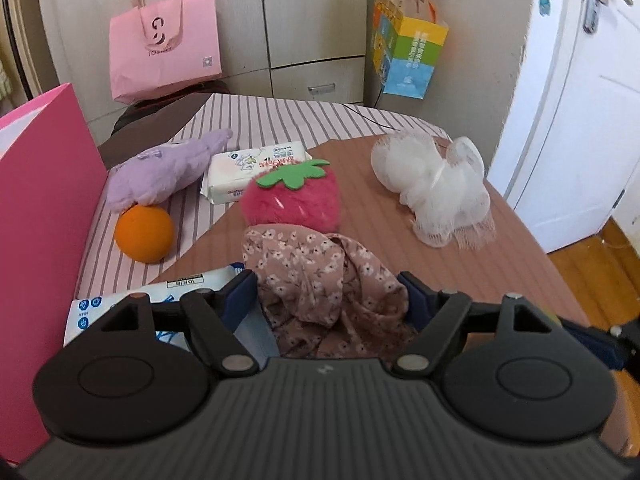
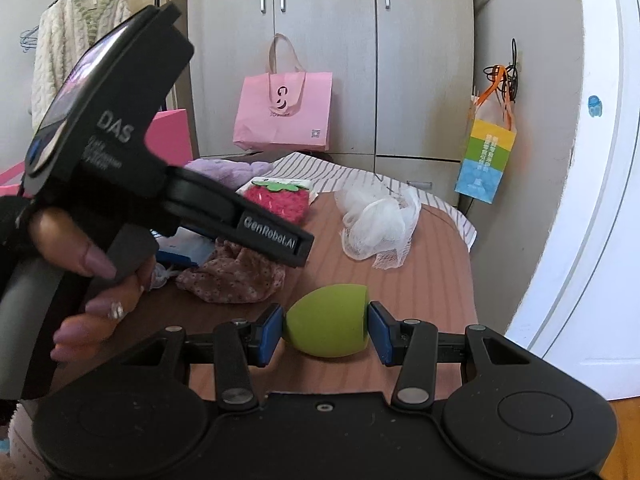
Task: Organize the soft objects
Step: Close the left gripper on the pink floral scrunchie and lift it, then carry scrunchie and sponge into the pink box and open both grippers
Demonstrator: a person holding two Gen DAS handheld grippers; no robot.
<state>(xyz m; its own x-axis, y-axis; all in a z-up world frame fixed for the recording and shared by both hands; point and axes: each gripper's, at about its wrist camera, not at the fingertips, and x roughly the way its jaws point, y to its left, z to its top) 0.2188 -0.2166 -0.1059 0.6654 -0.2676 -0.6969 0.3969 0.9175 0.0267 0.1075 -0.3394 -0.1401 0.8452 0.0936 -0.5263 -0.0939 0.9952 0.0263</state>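
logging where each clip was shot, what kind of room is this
Probably a bedroom or similar room at home. Tall wardrobe doors fill the back wall, a knit cardigan hangs on a hanger, and a door opens onto wood flooring. The soft objects lie on a table with a striped cloth.

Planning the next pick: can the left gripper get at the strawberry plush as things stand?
Probably not yet: the left gripper straddles the floral cloth, and the strawberry plush lies just beyond it.
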